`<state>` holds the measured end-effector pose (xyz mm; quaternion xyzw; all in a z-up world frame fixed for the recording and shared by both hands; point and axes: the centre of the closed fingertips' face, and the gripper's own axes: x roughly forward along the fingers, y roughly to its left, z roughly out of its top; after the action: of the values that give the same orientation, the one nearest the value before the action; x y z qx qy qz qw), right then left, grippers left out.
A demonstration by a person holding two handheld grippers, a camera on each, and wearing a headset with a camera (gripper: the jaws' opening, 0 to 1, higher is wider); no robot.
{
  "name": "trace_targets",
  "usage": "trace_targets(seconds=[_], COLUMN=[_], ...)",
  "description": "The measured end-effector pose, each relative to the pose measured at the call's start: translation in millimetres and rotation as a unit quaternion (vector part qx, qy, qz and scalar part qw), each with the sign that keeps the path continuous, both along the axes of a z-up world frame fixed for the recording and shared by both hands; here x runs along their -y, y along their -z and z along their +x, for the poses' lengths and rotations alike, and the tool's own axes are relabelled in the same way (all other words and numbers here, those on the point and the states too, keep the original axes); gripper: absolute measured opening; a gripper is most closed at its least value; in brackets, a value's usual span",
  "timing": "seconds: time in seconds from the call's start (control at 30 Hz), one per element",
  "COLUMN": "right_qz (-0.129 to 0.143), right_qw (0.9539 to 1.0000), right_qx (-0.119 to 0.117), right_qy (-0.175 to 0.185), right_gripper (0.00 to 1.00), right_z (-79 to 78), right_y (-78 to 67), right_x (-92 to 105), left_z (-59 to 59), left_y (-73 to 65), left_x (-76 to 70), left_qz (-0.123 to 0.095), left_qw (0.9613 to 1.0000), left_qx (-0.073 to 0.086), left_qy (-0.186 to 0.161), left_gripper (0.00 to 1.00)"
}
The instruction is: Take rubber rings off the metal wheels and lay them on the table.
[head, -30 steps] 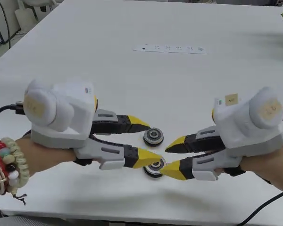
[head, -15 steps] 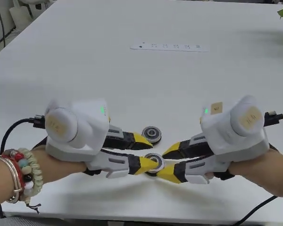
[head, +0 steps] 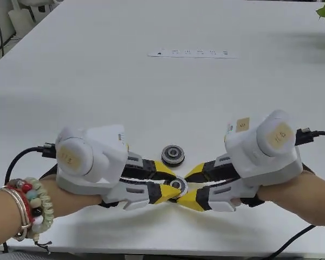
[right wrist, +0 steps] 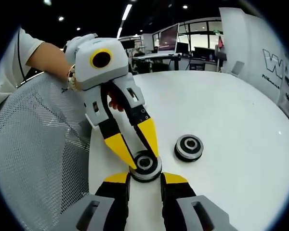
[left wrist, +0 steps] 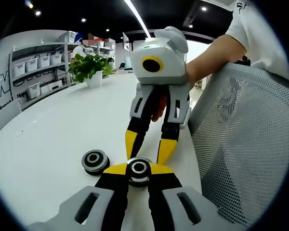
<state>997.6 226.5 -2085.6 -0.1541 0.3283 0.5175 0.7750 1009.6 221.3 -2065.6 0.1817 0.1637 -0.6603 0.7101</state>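
Left tool, right tool both narrowed onto same wheel, apparently gripping.

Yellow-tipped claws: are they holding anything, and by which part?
Both: the left gripper and the right gripper each pinch the near wheel by its outer rim, from opposite sides. The other wheel lies free on the table.

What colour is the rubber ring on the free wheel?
Black ring; clearest in right gripper view.

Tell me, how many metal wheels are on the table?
2. The near wheel is pinched between the left tongs and right tongs; the far wheel lies free just behind it. Others may hide under the tongs.
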Motion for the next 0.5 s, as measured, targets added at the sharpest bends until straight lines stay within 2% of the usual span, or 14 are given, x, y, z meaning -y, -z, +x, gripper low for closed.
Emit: trace_targets(seconds=[0.5], right_qz=[0.003], right_qw=[1.0000], right_qx=[0.002], right_qy=[-0.002], right_gripper=[0.20], right_z=[2.5], right_y=[-2.1], right_x=[1.2], left_z=[-1.3], left_y=[-1.1], left_x=[-0.6], left_qz=[-0.007], left_qw=[1.0000], left_qx=[0.003], left_qy=[0.003], left_gripper=[0.08])
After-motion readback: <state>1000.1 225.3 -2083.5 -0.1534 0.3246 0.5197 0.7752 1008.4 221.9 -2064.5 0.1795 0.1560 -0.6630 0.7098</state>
